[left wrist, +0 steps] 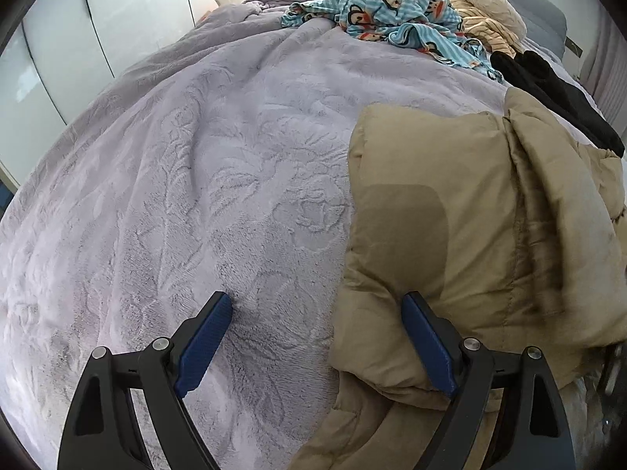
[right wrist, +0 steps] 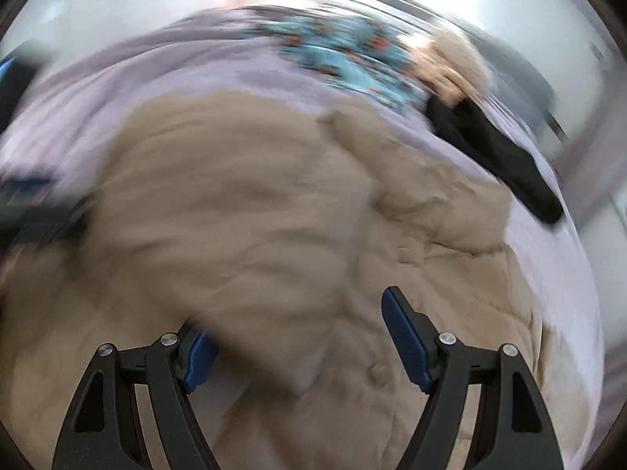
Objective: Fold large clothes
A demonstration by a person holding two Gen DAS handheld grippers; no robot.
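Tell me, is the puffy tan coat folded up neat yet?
Not yet. The tan puffer coat lies rumpled on the lilac blanket, one flap turned over, bulging unevenly.

Rumpled tan puffer coat [left wrist: 450, 235] on bed

Left claw [left wrist: 317, 305]: jaws spread wide, pointing steeply downward, blue pads [left wrist: 203, 346] facing each other with nothing pressed between them. Right claw [right wrist: 294, 325]: jaws also wide apart, angled down; left pad partly hidden, view blurred.
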